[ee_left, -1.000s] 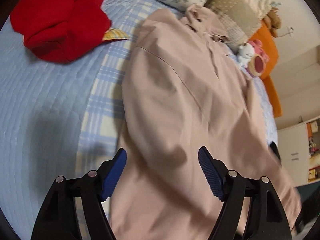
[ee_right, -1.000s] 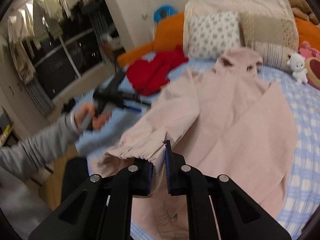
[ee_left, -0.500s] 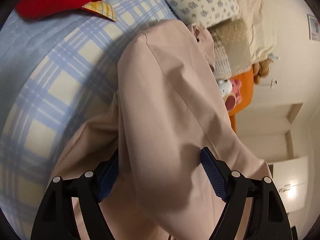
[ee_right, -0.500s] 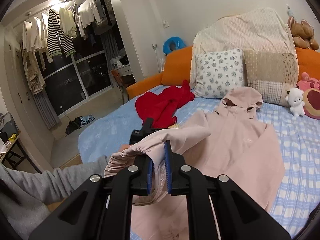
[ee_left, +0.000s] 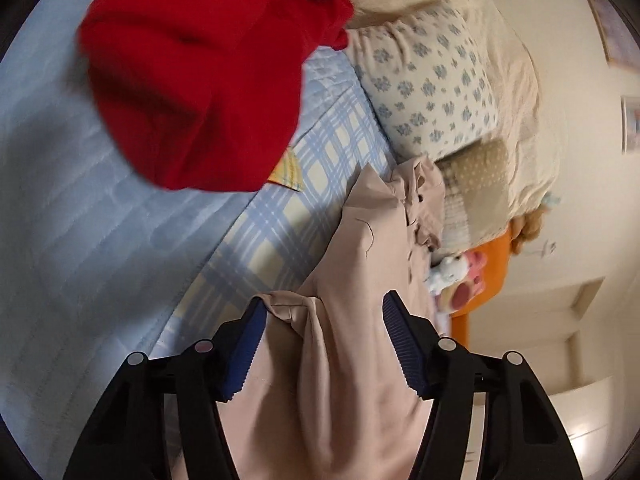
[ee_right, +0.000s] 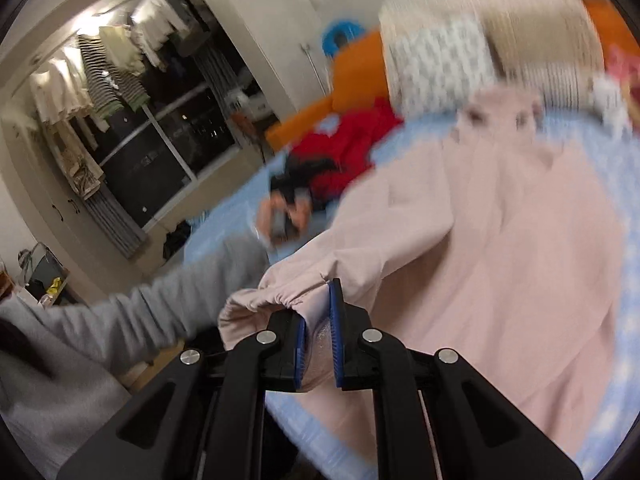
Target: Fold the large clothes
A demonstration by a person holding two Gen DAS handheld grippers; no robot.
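Note:
A large pale pink hoodie (ee_right: 500, 240) lies spread on the bed, hood toward the pillows. My right gripper (ee_right: 318, 320) is shut on the gathered cuff of its sleeve (ee_right: 280, 300), which it holds lifted over the bed's near edge. In the left wrist view the hoodie (ee_left: 360, 260) runs away from me, and a bunched fold of it lies between the blue pads of my left gripper (ee_left: 324, 344). Those jaws are closing, with a gap still showing at the right pad. The person's hand (ee_right: 284, 216) holds the left gripper beside the hoodie.
A red garment (ee_left: 200, 80) lies crumpled on the blue quilt (ee_left: 80, 240) left of the hoodie. A floral pillow (ee_left: 432, 80), cushions and plush toys (ee_left: 452, 272) line the head of the bed. A grey sleeve (ee_right: 160, 312) crosses the bed's edge. Clothes hang by the dark window (ee_right: 104, 80).
The left gripper has rolled and swung toward the hoodie's edge, and its jaws have narrowed around a fold. The right gripper has dropped a little, still gripping the cuff.

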